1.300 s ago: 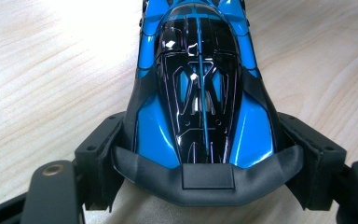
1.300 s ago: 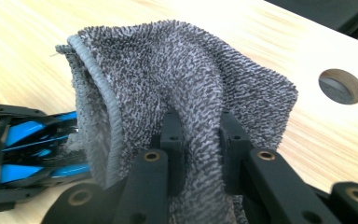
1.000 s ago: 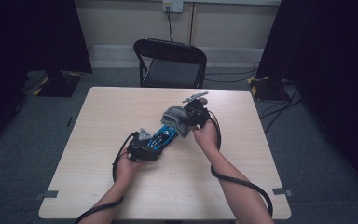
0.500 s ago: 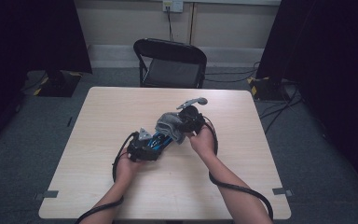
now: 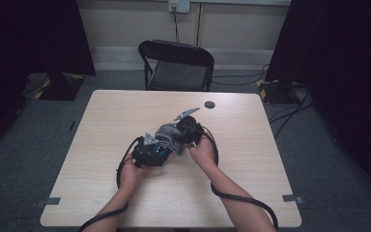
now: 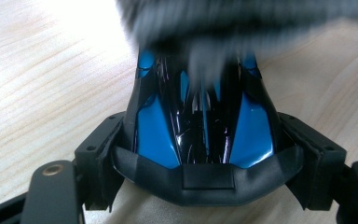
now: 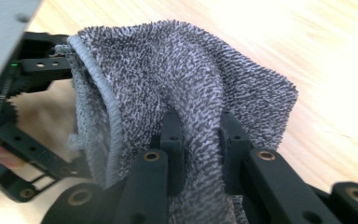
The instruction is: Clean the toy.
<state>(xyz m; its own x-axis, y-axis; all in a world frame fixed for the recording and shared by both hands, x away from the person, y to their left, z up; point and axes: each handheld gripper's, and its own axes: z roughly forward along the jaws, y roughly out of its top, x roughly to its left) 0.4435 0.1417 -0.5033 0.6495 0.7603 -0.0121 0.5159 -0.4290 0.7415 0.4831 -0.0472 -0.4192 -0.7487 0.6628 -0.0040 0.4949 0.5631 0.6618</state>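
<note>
In the high view, nearest the camera, our two forearms entered from the bottom edge and met over the middle of the wooden table [image 5: 101, 193]. Our left gripper [image 5: 147, 151] clamped a glossy blue and black toy car [image 6: 204, 121]; in the left gripper view its jaws stood wide, one pressed against each flank of the car's body, which rested on the tabletop between them. Just beyond it, our right gripper [image 5: 186, 133] pinched a grey terry cloth [image 7: 182, 88]: in the right gripper view the two black jaws were drawn close together on a fold of the fabric, and the rest of the cloth hung to one side against the frame of the left gripper. In the high view the cloth lay over the far end of the car, between the two grippers. Farther back on the table sat a small dark round disc [image 5: 209, 104], well apart from the hands. Behind the table stood a black folding chair [image 5: 176, 67].
</note>
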